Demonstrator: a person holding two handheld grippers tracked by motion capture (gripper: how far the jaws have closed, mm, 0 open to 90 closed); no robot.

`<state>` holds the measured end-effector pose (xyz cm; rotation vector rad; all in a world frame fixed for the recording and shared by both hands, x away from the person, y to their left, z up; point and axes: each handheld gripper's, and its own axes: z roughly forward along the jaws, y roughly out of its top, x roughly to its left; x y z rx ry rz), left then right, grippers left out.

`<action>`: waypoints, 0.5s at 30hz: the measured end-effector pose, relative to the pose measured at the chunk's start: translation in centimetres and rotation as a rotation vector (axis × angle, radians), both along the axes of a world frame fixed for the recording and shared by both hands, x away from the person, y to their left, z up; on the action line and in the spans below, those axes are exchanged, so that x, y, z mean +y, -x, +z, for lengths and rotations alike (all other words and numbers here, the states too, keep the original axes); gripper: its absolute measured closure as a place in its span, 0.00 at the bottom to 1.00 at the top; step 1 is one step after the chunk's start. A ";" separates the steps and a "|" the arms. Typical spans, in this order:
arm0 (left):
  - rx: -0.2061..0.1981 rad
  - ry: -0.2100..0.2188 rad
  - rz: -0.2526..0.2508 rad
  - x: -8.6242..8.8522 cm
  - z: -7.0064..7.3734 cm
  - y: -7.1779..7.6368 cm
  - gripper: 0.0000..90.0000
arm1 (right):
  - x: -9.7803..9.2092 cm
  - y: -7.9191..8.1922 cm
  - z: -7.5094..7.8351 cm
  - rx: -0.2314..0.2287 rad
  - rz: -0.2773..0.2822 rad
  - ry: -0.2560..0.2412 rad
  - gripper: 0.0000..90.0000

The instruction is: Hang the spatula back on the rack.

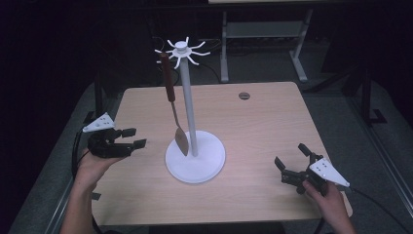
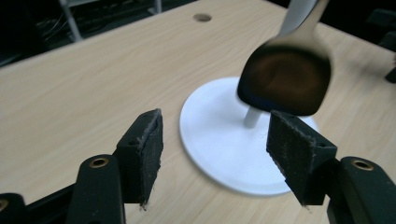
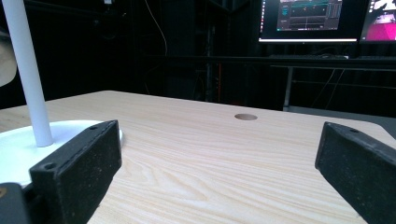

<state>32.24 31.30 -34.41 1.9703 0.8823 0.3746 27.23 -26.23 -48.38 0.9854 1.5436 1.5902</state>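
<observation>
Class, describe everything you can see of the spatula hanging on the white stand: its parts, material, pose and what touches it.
The brown-handled metal spatula hangs from one hooked arm at the top of the white pole stand, handle up, blade down. The handle looks like dark wood; a thin metal neck leads to a flat, shiny blade that widens toward its end. It hangs nearly upright, slightly tilted, its blade just above the stand's round base, beside the pole. No gripper touches it.
</observation>
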 end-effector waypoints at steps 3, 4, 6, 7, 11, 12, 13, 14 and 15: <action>0.017 0.000 0.023 0.4 -1.6 0.2 0.37 | 0.0 0.0 0.0 0.001 0.000 -0.001 0.00; 0.023 -0.001 0.030 0.5 -2.1 0.3 0.36 | 0.0 0.0 0.0 0.001 0.000 -0.001 0.00; 0.037 -0.009 0.048 0.7 -3.0 0.5 0.35 | 0.0 0.0 0.0 0.000 0.000 0.000 0.00; 0.042 -0.020 0.056 0.9 -3.5 0.5 0.35 | 0.0 0.0 0.0 0.001 0.000 -0.001 0.00; 0.057 -0.035 0.080 1.0 -4.7 0.8 0.32 | 0.0 0.0 0.0 0.001 0.000 -0.001 0.00; 0.056 -0.056 0.087 1.2 -5.5 1.0 0.31 | 0.0 0.0 0.0 0.000 0.000 0.000 0.00; 0.056 -0.056 0.087 1.2 -5.5 1.0 0.31 | 0.0 0.0 0.0 0.001 0.000 0.000 0.00; 0.073 -0.061 0.101 1.2 -6.1 1.3 0.30 | 0.0 0.0 0.0 0.001 0.000 -0.001 0.00; 0.073 -0.061 0.101 1.2 -6.1 1.3 0.30 | 0.0 0.0 0.0 0.001 0.000 -0.001 0.00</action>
